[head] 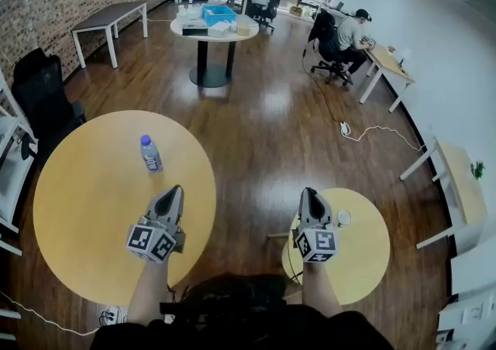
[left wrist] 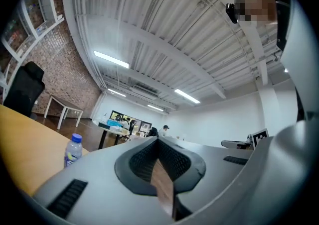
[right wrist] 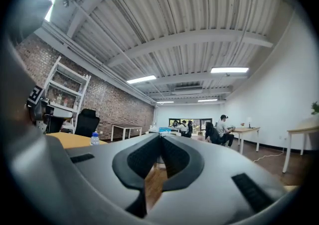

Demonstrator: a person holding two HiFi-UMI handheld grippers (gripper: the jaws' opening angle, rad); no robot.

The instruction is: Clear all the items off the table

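The small clear water bottle (head: pixel 150 153), blue-capped and standing upright on the round yellow table (head: pixel 85 193), was just ahead and slightly left of the left gripper (head: pixel 172 190), the nearer one, while the right gripper (head: pixel 310 192) was well apart, and both had their jaws pressed together, empty.

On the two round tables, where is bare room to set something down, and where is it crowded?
Large round table: bare except the water bottle near its far side; free to the bottle's left and between it and the left gripper. Small round table: only a small white object at its far edge, by the right gripper; bare to its right. Nowhere crowded.
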